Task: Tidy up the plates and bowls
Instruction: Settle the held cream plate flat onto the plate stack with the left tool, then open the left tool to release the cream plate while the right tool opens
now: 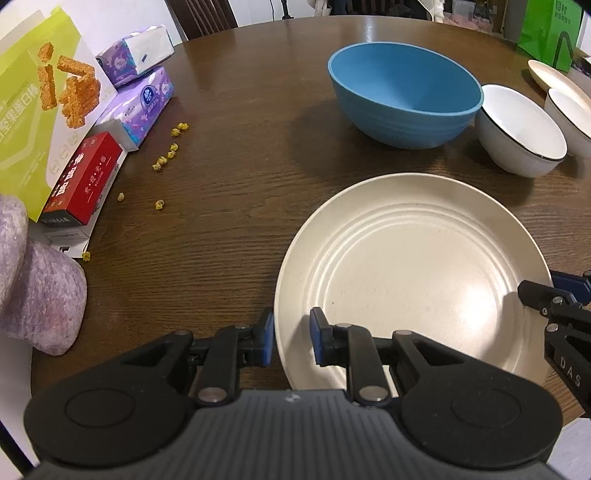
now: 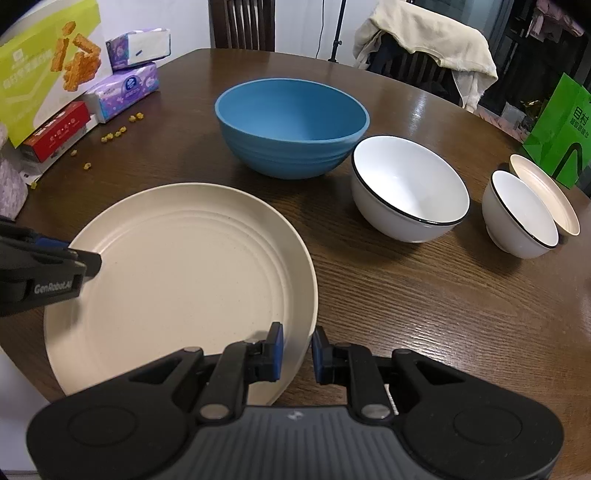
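A large cream plate (image 1: 410, 273) (image 2: 184, 273) lies on the brown round table. My left gripper (image 1: 291, 341) straddles its left rim, one finger outside and one inside, jaws a little apart. My right gripper (image 2: 297, 354) straddles its right rim the same way. Whether either presses the rim I cannot tell. Each gripper shows in the other view, the right one (image 1: 546, 295) and the left one (image 2: 74, 258). Behind the plate stand a big blue bowl (image 1: 402, 94) (image 2: 291, 125), a white bowl (image 1: 521, 129) (image 2: 410, 188), a small white bowl (image 2: 521, 214) and a small cream plate (image 2: 546, 192).
Tissue packs (image 1: 144, 92), a red box (image 1: 85, 181) and a green snack box (image 1: 33, 110) stand at the table's left. Yellow crumbs (image 1: 166, 158) lie near them. A green bag (image 2: 557, 133) stands at the right. Chairs (image 2: 243, 22) stand behind the table.
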Demonstrator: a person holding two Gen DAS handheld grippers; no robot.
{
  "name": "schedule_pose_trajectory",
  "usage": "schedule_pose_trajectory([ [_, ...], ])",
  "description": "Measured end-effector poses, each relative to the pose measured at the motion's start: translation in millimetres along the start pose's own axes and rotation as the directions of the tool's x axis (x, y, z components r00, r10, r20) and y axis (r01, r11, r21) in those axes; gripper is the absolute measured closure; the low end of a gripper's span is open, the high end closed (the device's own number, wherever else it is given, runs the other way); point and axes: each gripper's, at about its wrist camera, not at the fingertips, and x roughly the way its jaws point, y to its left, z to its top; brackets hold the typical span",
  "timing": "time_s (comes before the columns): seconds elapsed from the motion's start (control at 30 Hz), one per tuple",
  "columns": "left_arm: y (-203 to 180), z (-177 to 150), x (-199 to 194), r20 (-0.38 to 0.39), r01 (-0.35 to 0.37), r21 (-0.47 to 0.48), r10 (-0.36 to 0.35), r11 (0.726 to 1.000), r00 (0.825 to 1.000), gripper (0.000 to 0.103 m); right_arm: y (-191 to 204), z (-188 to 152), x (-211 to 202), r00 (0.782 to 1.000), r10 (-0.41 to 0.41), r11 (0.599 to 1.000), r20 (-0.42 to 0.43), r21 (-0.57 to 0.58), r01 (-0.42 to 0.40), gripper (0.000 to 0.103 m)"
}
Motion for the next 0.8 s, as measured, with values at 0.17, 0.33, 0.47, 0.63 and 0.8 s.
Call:
schedule_pose_trajectory([
  [0.17, 9, 4, -3, -0.005, 0.055, -0.047, -0.056, 0.997, 0.998, 0.062, -5, 4, 1, 1.000, 0.025, 0.999, -0.017, 0.023, -0.025, 0.087],
  [0.33, 13, 8, -19, 0.057, 0.064, -0.056, -0.061, 0.996, 0.997, 0.026, -14, 7, -5, 0.999, 0.047, 0.998, -0.017, 0.050, -0.046, 0.057],
  [0.47, 16, 11, -31, 0.088, 0.071, -0.072, -0.065, 0.995, 0.994, 0.014, -25, 8, -15, 0.998, 0.064, 0.994, 0.006, 0.089, -0.064, 0.037],
  [0.63, 13, 13, -45, 0.136, 0.099, -0.074, -0.088, 0.992, 0.987, 0.004, -43, 8, -25, 0.995, 0.094, 0.985, 0.022, 0.143, -0.096, 0.017],
  [0.8, 9, 16, -59, 0.189, 0.124, -0.093, -0.104, 0.988, 0.976, 0.000, -57, 6, -32, 0.995, 0.092, 0.980, 0.029, 0.175, -0.095, 0.000],
])
